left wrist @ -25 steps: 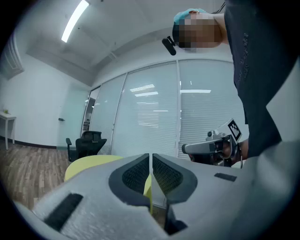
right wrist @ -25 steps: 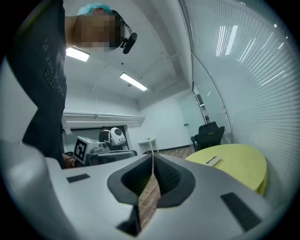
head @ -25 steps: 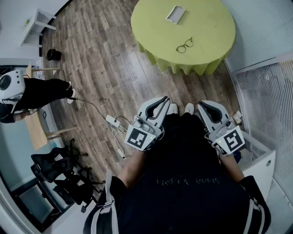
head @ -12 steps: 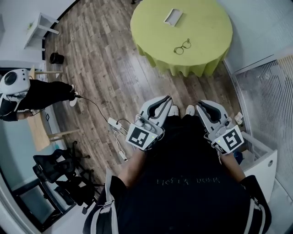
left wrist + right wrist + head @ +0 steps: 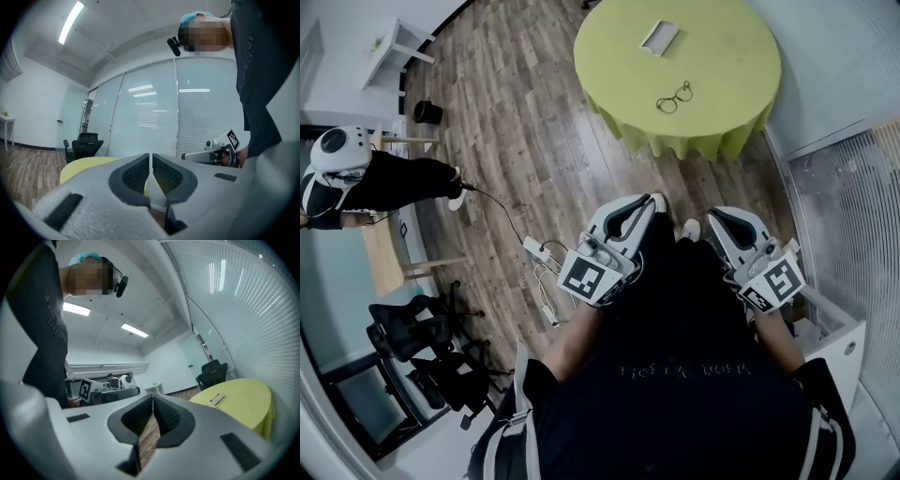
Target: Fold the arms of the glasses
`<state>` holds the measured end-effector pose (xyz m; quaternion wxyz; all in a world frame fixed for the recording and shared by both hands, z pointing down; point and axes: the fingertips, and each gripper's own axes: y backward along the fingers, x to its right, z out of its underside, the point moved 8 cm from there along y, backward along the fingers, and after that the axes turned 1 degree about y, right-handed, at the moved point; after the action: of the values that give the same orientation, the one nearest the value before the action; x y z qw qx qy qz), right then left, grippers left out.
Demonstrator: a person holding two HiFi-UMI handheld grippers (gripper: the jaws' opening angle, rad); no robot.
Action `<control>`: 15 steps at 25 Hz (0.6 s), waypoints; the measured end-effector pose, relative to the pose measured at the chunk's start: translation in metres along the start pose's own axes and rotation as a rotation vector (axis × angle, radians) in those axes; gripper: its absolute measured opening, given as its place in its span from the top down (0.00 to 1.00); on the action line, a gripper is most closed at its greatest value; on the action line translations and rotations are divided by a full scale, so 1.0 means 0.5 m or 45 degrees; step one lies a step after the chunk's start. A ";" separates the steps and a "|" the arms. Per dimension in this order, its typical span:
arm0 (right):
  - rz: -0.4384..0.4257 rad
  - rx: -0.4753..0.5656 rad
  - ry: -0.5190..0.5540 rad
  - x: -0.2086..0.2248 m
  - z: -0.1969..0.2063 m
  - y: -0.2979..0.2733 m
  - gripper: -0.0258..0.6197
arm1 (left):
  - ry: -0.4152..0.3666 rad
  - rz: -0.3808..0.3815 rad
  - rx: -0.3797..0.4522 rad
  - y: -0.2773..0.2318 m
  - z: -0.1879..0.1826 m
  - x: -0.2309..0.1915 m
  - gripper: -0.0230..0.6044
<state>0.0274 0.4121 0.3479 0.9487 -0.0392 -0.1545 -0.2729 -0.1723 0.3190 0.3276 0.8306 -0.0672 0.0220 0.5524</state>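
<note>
- Well ahead of both tongs, across a stretch of wood floor point(image 5: 534, 141), the glasses point(image 5: 676, 97) lie on the round yellow-green bench point(image 5: 722, 56). They sit roughly on the line between the two tongs and far out of reach.
- Beyond the glasses, farther from the tongs, a flat white tray point(image 5: 659, 36) sits apart from them on the same bench.
- Close to my body, the left tongs point(image 5: 630, 210) have their pads drawn together to a thin slit with nothing between them. The right tongs point(image 5: 727, 220) are pinched to a slit likewise and hold nothing.
- I judge the glasses light, thin-wired and fragile, with lenses that would slip and smear. I'd steady the front at the bridge or one rim with one pair. With the other I'd push each arm gently, close to its hinge.
- Their long axis, across the two round lenses, runs on a diagonal, the left lens nearer the tongs and the right lens farther off. I cannot tell at this size which way the front faces or whether the arms stand open.
</note>
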 end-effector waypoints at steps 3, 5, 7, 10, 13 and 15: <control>0.024 0.038 0.025 0.009 0.003 0.011 0.91 | -0.015 -0.005 0.008 -0.017 -0.002 -0.005 0.90; 0.039 0.051 0.038 0.014 0.006 0.015 0.91 | -0.016 -0.011 0.002 -0.022 0.006 -0.013 0.91; 0.047 0.041 0.045 0.022 0.009 0.013 0.91 | -0.017 -0.003 0.008 -0.028 0.013 -0.021 0.91; 0.062 0.024 0.038 0.035 0.011 0.005 0.91 | -0.033 0.006 0.010 -0.040 0.018 -0.035 0.91; 0.072 -0.004 0.063 0.048 0.013 -0.006 0.91 | 0.011 -0.008 0.014 -0.055 0.029 -0.055 0.91; 0.069 -0.028 0.085 0.056 0.011 -0.019 0.91 | 0.027 -0.012 0.008 -0.065 0.033 -0.068 0.91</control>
<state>0.0431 0.3906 0.3618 0.9599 -0.0448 -0.1187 -0.2501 -0.1563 0.2776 0.3504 0.8330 -0.0706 0.0322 0.5477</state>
